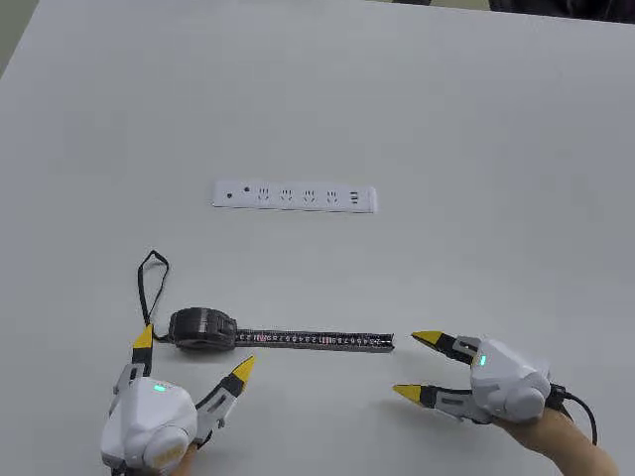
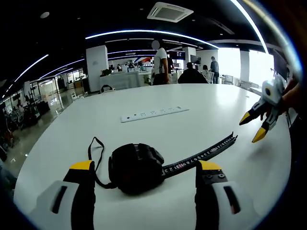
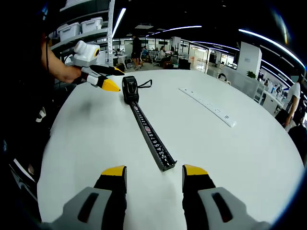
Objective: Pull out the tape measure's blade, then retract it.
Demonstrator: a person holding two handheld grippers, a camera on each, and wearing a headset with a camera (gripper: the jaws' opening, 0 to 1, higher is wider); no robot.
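Head view: the tape measure [image 1: 202,328] lies on the white table [image 1: 496,149] near my edge. Its dark case is at the left and its blade [image 1: 316,341] is drawn out flat to the right, with the hook end [image 1: 389,342] pointing toward my right tongs [image 1: 417,365]. The long axis runs left to right across me, roughly parallel to the power strip [image 1: 295,196] well beyond it. The wrist strap [image 1: 151,283] loops away from the back of the case.

I judge the pull-out done, so retracting is the step in hand. My left tongs [image 1: 193,353] stand wide and hold nothing. In the left gripper view the case sits just ahead of the jaw tips, not touching as far as I can tell. My right tongs are wide and empty too, near the hook end but apart from it.

Next I'd need to close the left on the case to steady it. Then, I expect, I'd free the lock or feed the blade back by its tip, keeping it from whipping.
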